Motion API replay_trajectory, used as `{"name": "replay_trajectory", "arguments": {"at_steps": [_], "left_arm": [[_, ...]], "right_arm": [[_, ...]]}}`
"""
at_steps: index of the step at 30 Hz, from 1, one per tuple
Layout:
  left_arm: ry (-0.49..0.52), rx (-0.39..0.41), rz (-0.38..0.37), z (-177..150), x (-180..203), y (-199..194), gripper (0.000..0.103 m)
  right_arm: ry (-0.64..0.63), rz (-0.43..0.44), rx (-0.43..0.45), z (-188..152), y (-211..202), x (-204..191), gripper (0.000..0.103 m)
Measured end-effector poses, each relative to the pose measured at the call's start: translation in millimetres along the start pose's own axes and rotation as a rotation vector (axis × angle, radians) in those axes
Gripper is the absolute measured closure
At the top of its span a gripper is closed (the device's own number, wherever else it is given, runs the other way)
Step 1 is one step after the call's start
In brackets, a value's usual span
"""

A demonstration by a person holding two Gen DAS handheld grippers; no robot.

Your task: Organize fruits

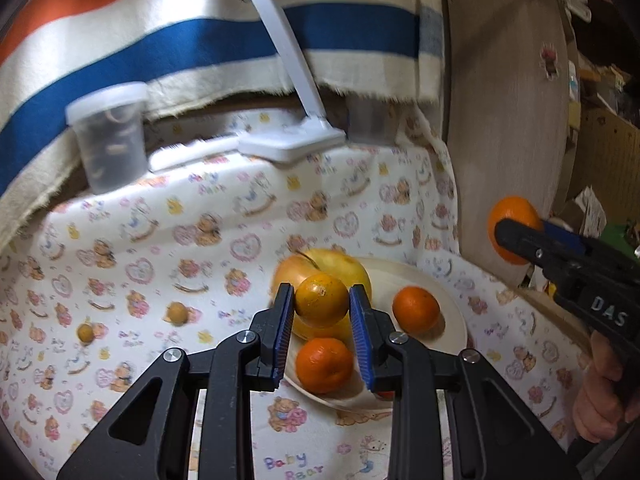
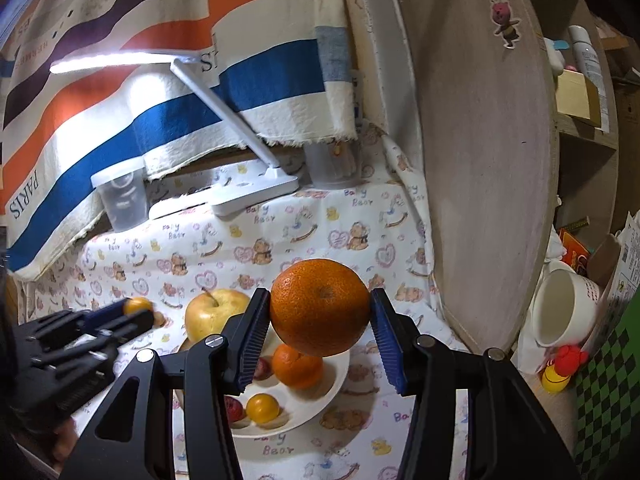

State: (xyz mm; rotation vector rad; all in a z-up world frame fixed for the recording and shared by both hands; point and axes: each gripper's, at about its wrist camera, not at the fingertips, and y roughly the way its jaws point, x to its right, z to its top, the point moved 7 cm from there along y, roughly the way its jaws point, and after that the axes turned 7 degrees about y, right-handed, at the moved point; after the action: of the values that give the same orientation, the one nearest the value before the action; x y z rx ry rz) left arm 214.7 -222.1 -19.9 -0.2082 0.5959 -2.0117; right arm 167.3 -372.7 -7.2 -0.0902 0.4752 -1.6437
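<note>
My left gripper (image 1: 322, 304) is shut on a small yellow-orange fruit (image 1: 321, 299), held just above the cream plate (image 1: 452, 320). On that plate lie a yellow apple (image 1: 340, 266) and two oranges (image 1: 416, 309) (image 1: 324, 365). My right gripper (image 2: 320, 312) is shut on a large orange (image 2: 320, 307), held over the plate (image 2: 324, 396). Under it the right wrist view shows another orange (image 2: 297, 365), a small yellow fruit (image 2: 262, 408), two reddish fruits (image 2: 234, 407) and the apple (image 2: 216, 314). The left gripper (image 2: 136, 312) appears at the left edge there.
Two small brownish fruits (image 1: 177, 313) (image 1: 85, 333) lie on the bear-print cloth left of the plate. A white desk lamp (image 1: 292, 144) and a clear lidded jar (image 1: 110, 136) stand at the back. A round wooden board (image 2: 480, 160) leans on the right, with a white mug (image 2: 564, 308) beyond it.
</note>
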Motion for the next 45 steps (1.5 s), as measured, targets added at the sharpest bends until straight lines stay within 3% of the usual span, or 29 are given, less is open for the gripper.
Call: {"name": "replay_trajectory", "arguments": {"at_steps": [3, 7, 9, 15, 21, 23, 25, 27, 35, 36, 39, 45], "left_arm": [[0.023, -0.010, -0.029, -1.5, 6.5, 8.4, 0.076], [0.045, -0.061, -0.036, -6.5, 8.9, 18.8, 0.076], [0.035, -0.093, -0.055, -11.6, 7.9, 24.8, 0.076], [-0.042, -0.136, -0.138, -28.6, 4.2, 34.1, 0.076], [0.081, -0.122, -0.160, -31.8, 25.1, 27.5, 0.076], [0.135, -0.138, -0.120, -35.3, 33.8, 29.1, 0.076], [0.132, -0.169, -0.090, -38.8, 34.4, 32.5, 0.076], [0.120, -0.167, -0.120, -38.5, 36.0, 31.4, 0.076], [0.135, -0.153, -0.106, -39.5, 35.4, 29.6, 0.075], [0.135, -0.151, -0.108, -39.4, 35.4, 29.5, 0.073], [0.139, -0.122, -0.097, -36.3, 35.2, 24.9, 0.048], [0.115, -0.067, -0.096, -24.8, 28.2, 13.6, 0.039]], "right_arm": [[-0.004, -0.004, -0.019, -3.1, 3.8, -1.0, 0.051], [0.027, 0.001, -0.164, -14.1, 25.0, 7.0, 0.051], [0.074, 0.051, -0.220, -18.9, 32.7, 10.6, 0.051], [0.049, 0.075, -0.242, -25.3, 36.2, 4.7, 0.051], [0.063, 0.045, -0.383, -43.9, 56.6, 11.4, 0.051], [0.097, 0.072, -0.418, -48.7, 61.2, 14.4, 0.051], [0.095, 0.076, -0.425, -49.8, 62.5, 14.8, 0.051], [0.081, 0.054, -0.413, -49.5, 63.2, 15.8, 0.051], [0.077, 0.079, -0.448, -55.1, 66.7, 10.6, 0.051], [0.076, 0.081, -0.453, -56.2, 67.4, 10.0, 0.051], [0.065, 0.077, -0.453, -58.0, 68.2, 8.3, 0.051], [0.068, 0.091, -0.449, -58.4, 68.1, 6.0, 0.051]]}}
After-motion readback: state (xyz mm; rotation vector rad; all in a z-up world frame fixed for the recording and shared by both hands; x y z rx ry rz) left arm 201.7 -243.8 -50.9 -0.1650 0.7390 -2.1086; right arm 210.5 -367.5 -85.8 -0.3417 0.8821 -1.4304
